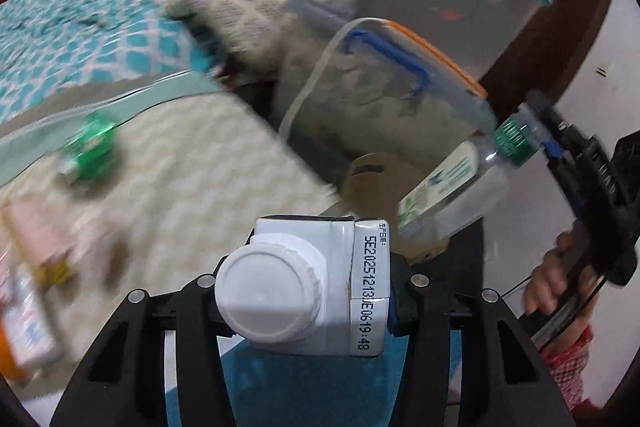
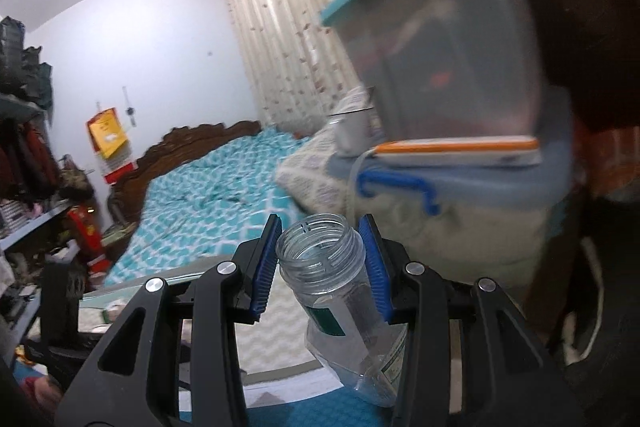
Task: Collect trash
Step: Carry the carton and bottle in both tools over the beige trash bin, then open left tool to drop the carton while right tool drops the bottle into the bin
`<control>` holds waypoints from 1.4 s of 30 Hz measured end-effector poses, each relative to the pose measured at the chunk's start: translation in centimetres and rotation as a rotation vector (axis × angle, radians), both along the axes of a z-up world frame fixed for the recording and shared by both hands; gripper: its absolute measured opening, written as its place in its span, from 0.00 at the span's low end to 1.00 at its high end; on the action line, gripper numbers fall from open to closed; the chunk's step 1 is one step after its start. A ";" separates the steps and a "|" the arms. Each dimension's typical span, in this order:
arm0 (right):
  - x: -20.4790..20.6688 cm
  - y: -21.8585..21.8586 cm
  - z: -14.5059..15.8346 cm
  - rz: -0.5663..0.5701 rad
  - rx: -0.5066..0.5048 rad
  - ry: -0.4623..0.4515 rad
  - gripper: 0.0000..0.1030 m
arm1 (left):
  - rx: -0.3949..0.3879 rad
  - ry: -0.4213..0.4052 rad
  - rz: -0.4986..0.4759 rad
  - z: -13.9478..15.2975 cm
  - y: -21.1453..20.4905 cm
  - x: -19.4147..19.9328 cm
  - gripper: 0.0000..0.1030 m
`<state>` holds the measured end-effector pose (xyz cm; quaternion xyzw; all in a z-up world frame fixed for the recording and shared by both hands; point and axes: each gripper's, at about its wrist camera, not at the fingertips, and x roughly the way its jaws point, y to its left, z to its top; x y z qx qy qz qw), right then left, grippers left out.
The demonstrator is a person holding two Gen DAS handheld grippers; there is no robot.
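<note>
Left wrist view: stacked clear storage bins (image 1: pixel 432 39) fill the far right, pillow (image 1: pixel 256 7) and teal bedspread (image 1: pixel 72 39) far left, cream patterned tabletop (image 1: pixel 192 155) near left. No trash bin or bag identifiable in either view; drop point unknown. Left gripper (image 1: pixel 316 291) clamped about half-wide on a white drink carton (image 1: pixel 320 287), capped end toward the camera, long axis running away along the fingers. Right of it, slightly farther: clear plastic bottle (image 1: pixel 452 183), green-ringed neck (image 1: pixel 512 137) at upper right in the right gripper (image 1: pixel 536 139), body slanting down-left toward the carton, close but apart.

Right wrist view: right gripper's blue pads (image 2: pixel 374 263) closed on the open, capless bottle neck (image 2: pixel 320 247); body hangs below, toward the camera.

Still loose on the tabletop, far left of the left gripper: small green bottle (image 1: pixel 90 151), blurred; near left edge, boxes or packets (image 1: pixel 32 291), type not legible. Judgement: both tools full, so release comes before any further pick; left gripper nearer that litter.
</note>
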<state>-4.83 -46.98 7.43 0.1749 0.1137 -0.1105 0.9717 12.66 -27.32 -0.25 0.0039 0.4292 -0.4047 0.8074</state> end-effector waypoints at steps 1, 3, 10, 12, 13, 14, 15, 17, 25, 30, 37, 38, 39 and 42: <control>-0.1 -1.1 -0.3 -0.019 -0.005 0.005 0.42 | -0.017 0.005 -0.026 0.1 -2.4 0.3 0.46; -0.2 -2.8 -1.0 -0.044 -0.003 0.018 0.42 | -0.040 0.014 -0.065 0.0 -5.9 0.6 0.46; -0.2 -7.2 -5.1 -0.055 0.119 0.076 0.51 | 0.020 0.043 -0.118 -3.9 -14.5 1.3 0.46; -0.4 -7.7 -5.7 -0.081 0.137 0.072 0.83 | 0.051 0.066 -0.113 -5.3 -15.8 1.7 0.48; -0.8 -7.6 -5.9 -0.097 0.130 0.057 0.83 | 0.060 0.075 -0.114 -5.8 -15.9 1.7 0.52; -0.9 -7.4 -5.8 -0.099 0.123 0.050 0.83 | 0.069 0.078 -0.111 -6.1 -16.1 1.9 0.58; -1.1 -7.2 -5.6 -0.092 0.120 0.047 0.83 | 0.072 0.075 -0.106 -6.2 -16.2 1.8 0.59; -1.5 -6.8 -5.1 -0.084 0.118 0.026 0.83 | 0.063 0.058 -0.104 -5.8 -15.9 1.7 0.59; -2.1 -2.9 -3.5 -0.040 0.108 -0.004 0.83 | -0.041 -0.013 -0.071 -1.4 -11.6 0.4 0.64; -3.8 -1.4 -3.2 -0.049 0.117 -0.020 0.83 | -0.034 -0.039 -0.116 -1.4 -12.1 -1.2 0.61; -6.2 -1.3 -3.4 -0.080 0.110 -0.007 0.83 | -0.024 -0.026 -0.192 -2.5 -15.2 -2.8 0.44; -6.6 -1.5 -3.4 -0.083 0.113 -0.008 0.83 | -0.010 -0.030 -0.192 -3.0 -15.8 -2.9 0.44; -6.8 -1.7 -3.5 -0.085 0.116 -0.009 0.83 | 0.002 -0.041 -0.194 -3.3 -16.4 -2.9 0.44; -7.7 -2.5 -4.0 -0.097 0.127 -0.014 0.83 | 0.041 -0.057 -0.203 -4.3 -18.1 -2.7 0.44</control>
